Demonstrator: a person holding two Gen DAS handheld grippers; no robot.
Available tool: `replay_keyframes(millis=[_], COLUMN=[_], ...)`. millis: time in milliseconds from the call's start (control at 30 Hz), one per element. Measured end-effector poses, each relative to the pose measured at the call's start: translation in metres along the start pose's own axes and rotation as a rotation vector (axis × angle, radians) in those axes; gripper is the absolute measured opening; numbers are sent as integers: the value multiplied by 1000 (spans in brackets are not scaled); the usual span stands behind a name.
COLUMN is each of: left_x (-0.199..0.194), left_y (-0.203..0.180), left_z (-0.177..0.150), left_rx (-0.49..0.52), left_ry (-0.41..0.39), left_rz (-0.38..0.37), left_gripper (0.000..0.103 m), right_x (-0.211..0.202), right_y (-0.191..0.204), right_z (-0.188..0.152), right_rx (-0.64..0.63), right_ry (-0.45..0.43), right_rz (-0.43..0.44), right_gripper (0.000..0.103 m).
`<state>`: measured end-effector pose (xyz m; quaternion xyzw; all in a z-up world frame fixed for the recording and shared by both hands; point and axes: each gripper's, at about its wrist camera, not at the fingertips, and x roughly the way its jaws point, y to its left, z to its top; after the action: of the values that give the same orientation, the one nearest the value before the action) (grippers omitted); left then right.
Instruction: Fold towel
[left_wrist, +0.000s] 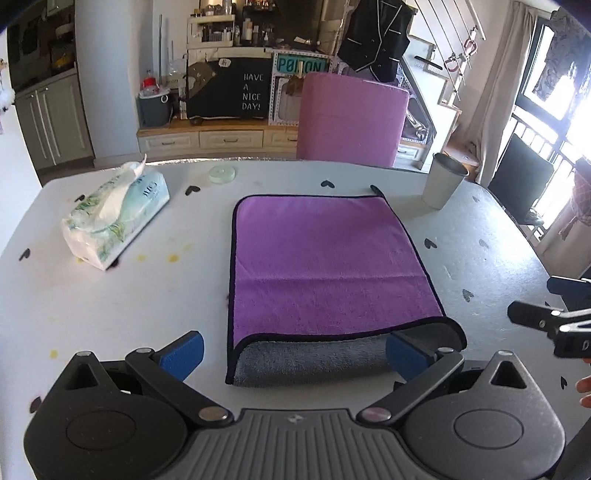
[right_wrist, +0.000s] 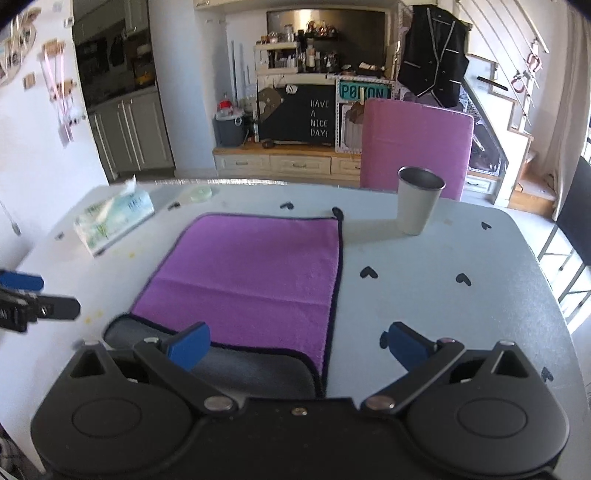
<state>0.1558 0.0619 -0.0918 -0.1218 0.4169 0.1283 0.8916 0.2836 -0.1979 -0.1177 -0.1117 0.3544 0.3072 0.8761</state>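
Note:
A purple towel (left_wrist: 325, 258) with a dark hem lies folded on the white table; its grey underside shows along the near edge. It also shows in the right wrist view (right_wrist: 255, 269). My left gripper (left_wrist: 295, 354) is open and empty, its blue pads wide apart just above the towel's near edge. My right gripper (right_wrist: 301, 345) is open and empty over the towel's near right corner. Each gripper's fingers appear at the edge of the other's view.
A tissue pack (left_wrist: 114, 218) lies at the left, a small round lid (left_wrist: 221, 173) at the far edge, a metal cup (left_wrist: 443, 181) at the far right. A pink chair (left_wrist: 351, 118) stands behind the table (left_wrist: 110, 314).

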Motion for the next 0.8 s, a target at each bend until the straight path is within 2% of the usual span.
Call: replay_keyframes(millis=[133, 300, 600, 700, 800], left_x=[14, 34, 68, 75, 80], left_y=[4, 11, 32, 36, 42], left_z=[0, -2, -2, -3, -3], left_rx=[-1, 49, 91, 85, 67], left_ry=[6, 26, 109, 123, 112], left_rz=[-1, -5, -46, -94, -179], left_gripper=[103, 103, 103, 103, 103], right_x=[17, 38, 72, 80, 88], right_y=[0, 3, 4, -2, -10], right_z=[-3, -7, -15, -14, -14], right_rx=[-21, -62, -103, -95, -92], right_ry=[17, 37, 83, 84, 99], right_rz=[0, 20, 110, 115, 108], right_gripper=[103, 103, 103, 103, 103])
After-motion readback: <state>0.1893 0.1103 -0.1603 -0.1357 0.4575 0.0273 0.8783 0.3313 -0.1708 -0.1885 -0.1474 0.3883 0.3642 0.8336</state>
